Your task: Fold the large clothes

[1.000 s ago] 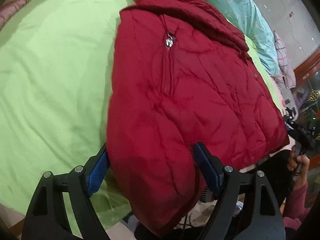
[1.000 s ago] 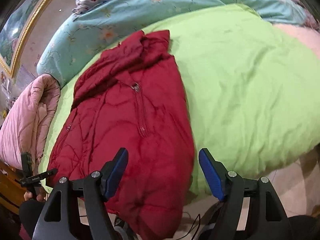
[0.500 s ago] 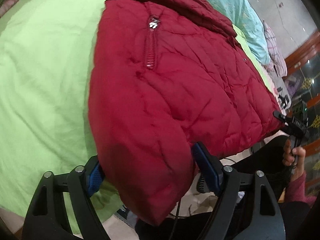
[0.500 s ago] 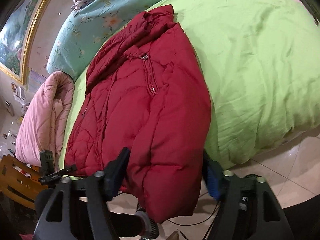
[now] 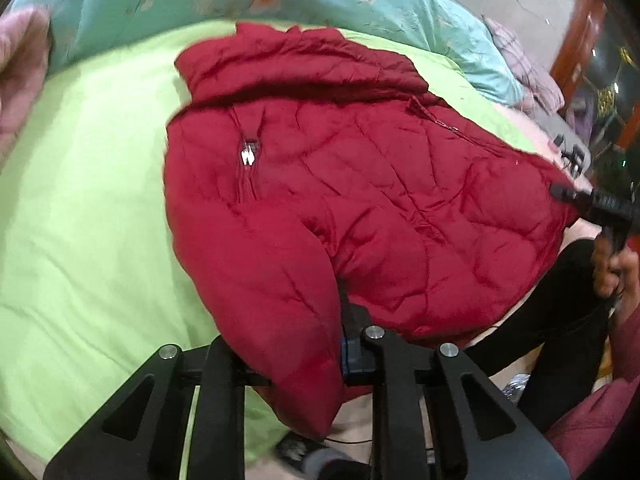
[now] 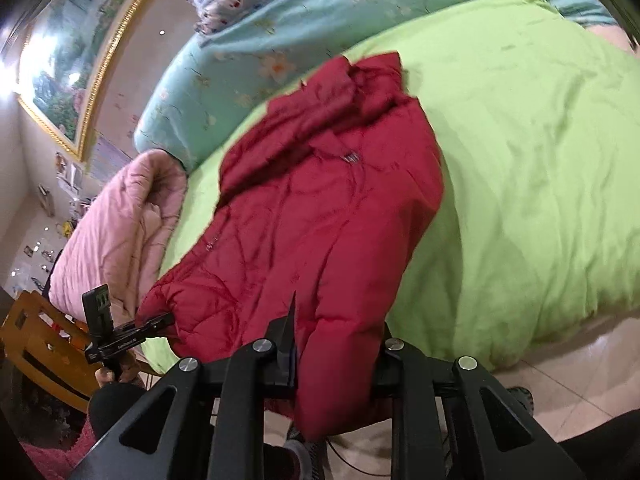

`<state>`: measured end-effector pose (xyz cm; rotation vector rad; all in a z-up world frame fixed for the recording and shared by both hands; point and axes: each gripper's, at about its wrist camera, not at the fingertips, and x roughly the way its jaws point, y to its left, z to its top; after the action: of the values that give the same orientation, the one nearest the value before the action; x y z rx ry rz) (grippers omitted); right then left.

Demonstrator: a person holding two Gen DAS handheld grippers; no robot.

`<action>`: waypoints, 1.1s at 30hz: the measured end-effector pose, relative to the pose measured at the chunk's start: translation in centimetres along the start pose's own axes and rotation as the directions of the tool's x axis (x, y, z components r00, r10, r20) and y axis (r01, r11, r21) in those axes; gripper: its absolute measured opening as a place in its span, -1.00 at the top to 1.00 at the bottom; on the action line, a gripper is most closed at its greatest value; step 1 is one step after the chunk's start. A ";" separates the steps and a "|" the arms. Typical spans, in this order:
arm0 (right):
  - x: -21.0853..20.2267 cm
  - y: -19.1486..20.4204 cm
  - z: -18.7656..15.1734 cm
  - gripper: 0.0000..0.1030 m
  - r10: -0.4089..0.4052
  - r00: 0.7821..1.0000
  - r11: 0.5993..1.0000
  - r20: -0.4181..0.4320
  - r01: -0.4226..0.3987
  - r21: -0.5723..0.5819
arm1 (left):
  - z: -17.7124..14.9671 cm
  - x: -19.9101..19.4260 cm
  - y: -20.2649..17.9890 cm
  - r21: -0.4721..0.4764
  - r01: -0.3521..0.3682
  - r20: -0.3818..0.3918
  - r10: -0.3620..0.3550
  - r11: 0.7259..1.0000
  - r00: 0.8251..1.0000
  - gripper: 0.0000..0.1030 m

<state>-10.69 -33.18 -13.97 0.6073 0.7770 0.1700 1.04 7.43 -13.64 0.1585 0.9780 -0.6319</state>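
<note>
A red quilted jacket (image 5: 380,200) lies flat on the green duvet (image 5: 80,220), collar towards the far side, and its lower hem hangs over the bed's near edge. My left gripper (image 5: 296,328) has its jaws closing, and its pads pinch the puffy left hem corner. My right gripper (image 6: 336,340) is closing the same way on the right hem corner of the jacket (image 6: 320,220). Each view also shows the other gripper at the jacket's far corner: the right gripper (image 5: 560,193) and the left gripper (image 6: 160,320). The fabric hides parts of the fingers.
A teal floral quilt (image 6: 240,60) lies along the far side of the bed. A pink quilt (image 6: 116,224) is rolled at one end. A wooden chair (image 6: 36,344) stands by the bed, with tiled floor (image 6: 560,392) below. The person's dark trouser leg (image 5: 552,312) is beside the hem.
Both grippers went from wide open around the hem to closed on it. Both hands rose a little, the left one rolling, and the hem corners now bunch between the jaws.
</note>
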 end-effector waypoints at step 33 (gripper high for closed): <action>-3.4 1.6 5.8 0.62 0.057 0.992 0.998 0.115 -0.055 -0.015 | 4.9 -5.0 -2.9 -0.122 0.090 0.204 -0.063 0.988 0.977 0.67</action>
<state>-8.94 -35.77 -7.79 0.6225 0.6468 0.1892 1.01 5.28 -6.37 -0.0590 0.8306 -0.6390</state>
